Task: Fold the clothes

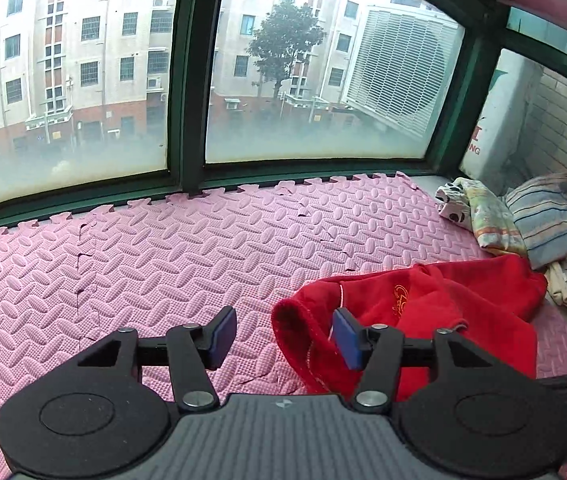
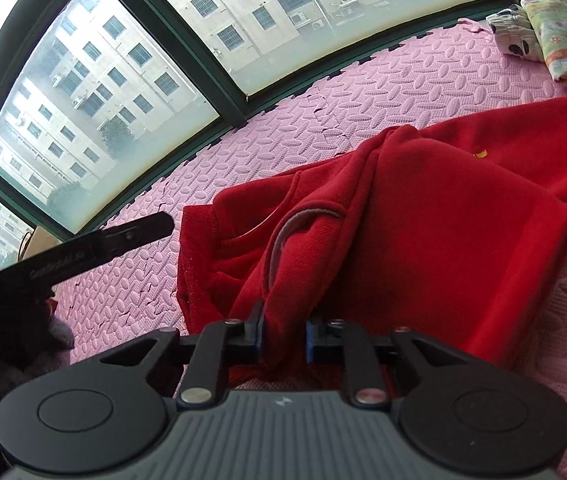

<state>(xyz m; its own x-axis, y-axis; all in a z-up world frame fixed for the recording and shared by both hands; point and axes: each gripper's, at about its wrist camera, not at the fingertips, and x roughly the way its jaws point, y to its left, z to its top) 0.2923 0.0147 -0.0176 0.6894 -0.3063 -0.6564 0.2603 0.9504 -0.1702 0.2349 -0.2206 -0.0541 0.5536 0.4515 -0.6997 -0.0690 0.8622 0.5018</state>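
One red garment (image 2: 423, 216) takes up most of the right wrist view: a thick, fleecy top, bunched and half turned over on the pink foam mat (image 1: 143, 264) below the window (image 1: 315, 80). It looks soft and limp with some weight to it, so it should drape and sag from any single grip and is unlikely to hold a crease on its own. The nap looks grippy, not slippery, and nothing about it is fragile. Hems, cuffs and seams are the firmest places to take hold; a pinch in the loose middle would likely only raise a peak of cloth.

Its colour is a plain strong red. A small gold embroidered mark (image 1: 399, 298) sits on one panel, and a pale inner edging shows along a curved opening. The near edge is ribbed and rolled, and a thin light thread runs down it in the left wrist view.

Right claw (image 2: 284, 340): the pads are pressed in on a gathered ridge of the red fabric, which rises from between them. Left claw (image 1: 283, 338): the jaws stand apart with only mat between them, one blue pad just in front of the garment's rolled edge; whether it touches I cannot tell.

Smaller still, a pile of folded cloths (image 1: 515, 220) lies in the far corner of the mat, well apart from the red top.
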